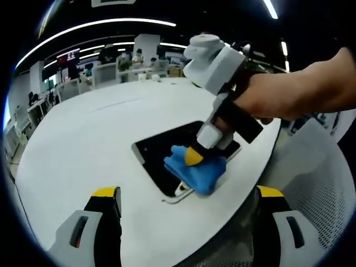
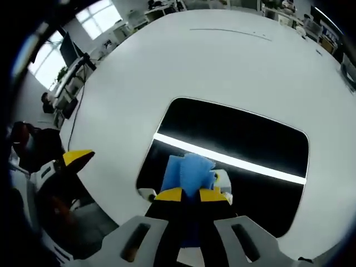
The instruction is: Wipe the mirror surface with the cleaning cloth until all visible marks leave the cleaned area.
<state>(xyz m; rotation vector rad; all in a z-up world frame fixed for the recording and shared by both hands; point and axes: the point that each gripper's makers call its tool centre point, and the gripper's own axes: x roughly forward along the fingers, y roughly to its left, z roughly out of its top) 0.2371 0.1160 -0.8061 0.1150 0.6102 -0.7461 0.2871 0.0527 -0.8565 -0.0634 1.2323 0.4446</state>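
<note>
White-grey claw [image 2: 192, 194], yellow tips, black inner pads

So it's a big round white table [image 1: 83, 144], smooth top, pretty bare. Lying flat on it near the edge is a dark rectangular mirror [image 2: 233, 139] with rounded corners, and a ceiling light strip reflects across it. A crumpled blue cloth [image 1: 194, 169] sits on top of the mirror, toward its near end.

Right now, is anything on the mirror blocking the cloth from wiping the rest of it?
Nothing visible does. The right tongs press the cloth onto the mirror near one end; the remaining glass reflects a ceiling light and carries no objects.
</note>
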